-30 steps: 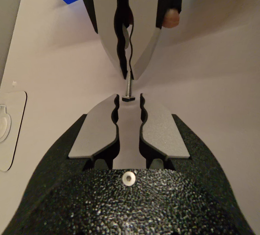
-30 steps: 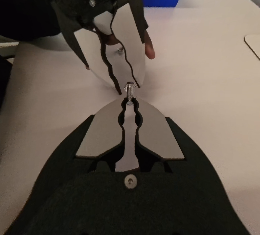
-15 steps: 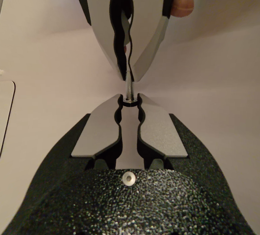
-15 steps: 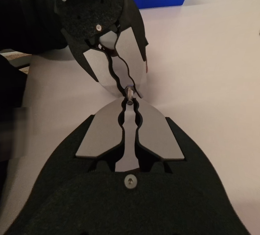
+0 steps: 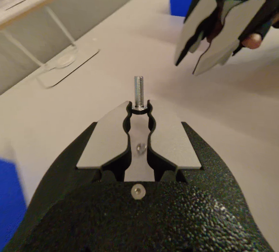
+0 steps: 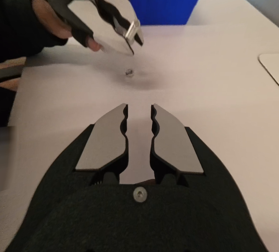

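Our left gripper has its jaws pinching the hex head of a silver bolt, thread upright above the surface. Our right gripper, jaws spread, holds nothing; a small nut lies beyond it.

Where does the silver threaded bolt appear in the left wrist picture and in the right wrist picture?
Left wrist view: the silver threaded bolt stands upright at centre, its hex head clamped between the left gripper fingertips.
Right wrist view: the bolt, blurred, is upper centre, at the tips of the left gripper.
Shared landmark: the small silver nut on the white table.
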`<state>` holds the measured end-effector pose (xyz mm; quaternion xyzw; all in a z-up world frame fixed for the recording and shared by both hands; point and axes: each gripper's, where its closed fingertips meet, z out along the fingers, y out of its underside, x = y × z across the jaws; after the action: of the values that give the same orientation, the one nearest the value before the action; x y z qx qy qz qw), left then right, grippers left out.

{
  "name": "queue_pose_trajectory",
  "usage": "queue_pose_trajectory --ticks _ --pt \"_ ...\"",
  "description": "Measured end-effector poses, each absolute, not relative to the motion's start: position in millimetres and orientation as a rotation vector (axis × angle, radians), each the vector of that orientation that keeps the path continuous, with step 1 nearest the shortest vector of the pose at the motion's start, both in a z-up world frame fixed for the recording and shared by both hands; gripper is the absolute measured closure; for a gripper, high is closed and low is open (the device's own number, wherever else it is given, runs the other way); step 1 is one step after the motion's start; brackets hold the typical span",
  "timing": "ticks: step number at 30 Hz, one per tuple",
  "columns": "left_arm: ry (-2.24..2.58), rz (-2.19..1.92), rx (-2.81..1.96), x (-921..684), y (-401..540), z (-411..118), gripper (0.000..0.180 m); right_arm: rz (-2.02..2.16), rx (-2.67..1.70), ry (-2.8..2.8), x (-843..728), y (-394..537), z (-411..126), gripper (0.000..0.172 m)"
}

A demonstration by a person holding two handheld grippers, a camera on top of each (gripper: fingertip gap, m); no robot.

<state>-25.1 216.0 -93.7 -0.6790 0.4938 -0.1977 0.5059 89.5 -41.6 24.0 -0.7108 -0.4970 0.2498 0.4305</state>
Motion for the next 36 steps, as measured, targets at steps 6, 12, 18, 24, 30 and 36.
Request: queue_pose_trajectory --ticks 6,12,18,24,30,36 --pt "0.998 -0.405 -1.795 -87.3 197.2 -116.5 0.162 0.611 -1.750 -1.609 32.8 -39.5 -7.4 0.145" --pt "0.928 -0.439 -1.840 -107.1 187.9 -127.2 0.162 0.583 -1.755 -1.800 -7.2 -19.2 -33.1 0.141" --pt "0.907 -0.460 -1.835 -115.6 188.2 -124.8 0.162 0.549 -1.902 -1.740 -19.7 -9.1 -42.7 0.142" --pt "0.922 -0.495 -1.832 -112.3 187.3 -124.0 0.162 0.510 -1.953 -1.763 -25.8 -9.7 -51.0 0.153" --pt "0.930 -0.515 -1.815 -106.3 188.9 -122.1 0.162 0.429 -1.894 -1.819 -20.5 -8.6 -47.0 0.155" --pt "0.987 -0.542 -1.720 -71.4 191.1 -114.5 0.162 0.778 -1.530 -1.675 -10.6 -37.0 41.4 0.155"
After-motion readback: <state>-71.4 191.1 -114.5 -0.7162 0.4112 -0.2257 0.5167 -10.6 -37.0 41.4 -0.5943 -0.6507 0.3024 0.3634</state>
